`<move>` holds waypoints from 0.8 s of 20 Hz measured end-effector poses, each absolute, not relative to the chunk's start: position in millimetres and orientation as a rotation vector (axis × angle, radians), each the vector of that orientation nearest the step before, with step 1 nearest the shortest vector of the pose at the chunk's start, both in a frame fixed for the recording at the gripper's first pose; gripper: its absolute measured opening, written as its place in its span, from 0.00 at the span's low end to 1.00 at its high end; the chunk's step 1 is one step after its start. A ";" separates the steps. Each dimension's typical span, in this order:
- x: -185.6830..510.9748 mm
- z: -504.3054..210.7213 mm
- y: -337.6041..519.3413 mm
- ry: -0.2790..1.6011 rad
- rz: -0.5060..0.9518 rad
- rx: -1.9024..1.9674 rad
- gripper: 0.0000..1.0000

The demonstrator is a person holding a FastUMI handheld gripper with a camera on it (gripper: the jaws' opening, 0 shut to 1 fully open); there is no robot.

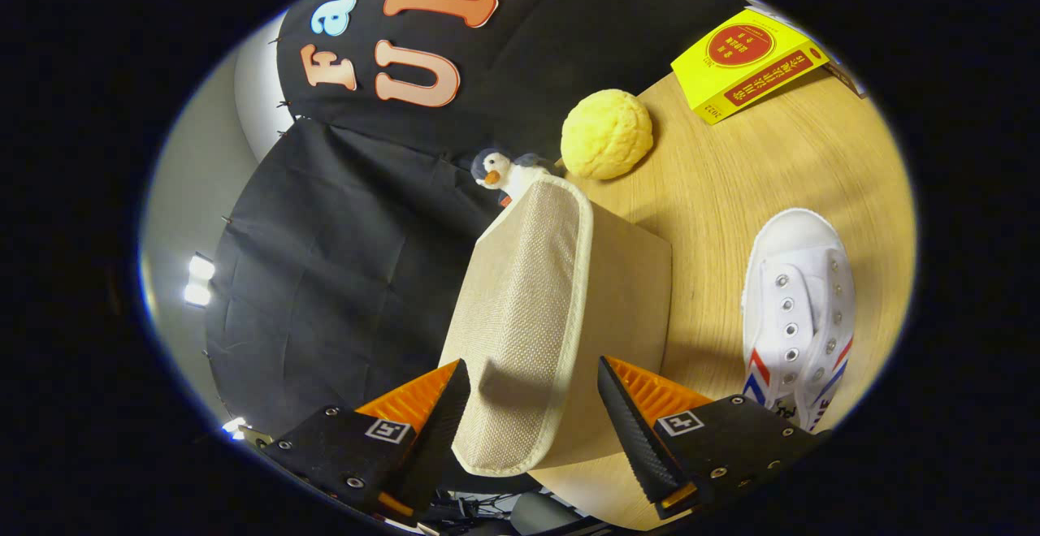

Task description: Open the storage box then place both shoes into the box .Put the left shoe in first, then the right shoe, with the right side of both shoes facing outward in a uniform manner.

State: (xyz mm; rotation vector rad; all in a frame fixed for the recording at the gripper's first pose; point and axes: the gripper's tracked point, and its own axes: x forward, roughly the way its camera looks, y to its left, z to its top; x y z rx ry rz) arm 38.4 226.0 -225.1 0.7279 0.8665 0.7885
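The scene is viewed from the camera mounted on the gripper point(532, 406), rolled sideways and held close against the storage box point(561, 309), with the wooden table point(731, 162) and booth wall seen beyond its fingers.

A: What is around here?

B: A wooden worktop point(756, 170) with light brown lines in it. It goes off toward 2 o'clock.

A: And behind it?

B: A big black cloth wall point(325, 276), from 9 o'clock up to 12. It has soft folds and little pins along its edge.

A: What is past the cloth?

B: A plain grey wall point(191, 162) at about 10 o'clock.

A: Is there any light?

B: Yes. Two bright white lamps point(197, 280) shine at 9 o'clock, and one more small light point(233, 425) glows at 8.
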 end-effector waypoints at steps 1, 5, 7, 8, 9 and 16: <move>36.5 -222.4 228.2 0.868 0.797 0.734 0.93; 34.1 -209.8 225.9 0.847 0.780 0.744 0.68; 34.0 -186.4 225.5 0.806 0.785 0.787 0.61; 34.9 -176.8 222.5 0.780 0.776 0.781 0.55; 37.4 -167.4 219.2 0.753 0.765 0.764 0.49; 30.7 -105.6 236.3 0.623 0.767 0.674 0.12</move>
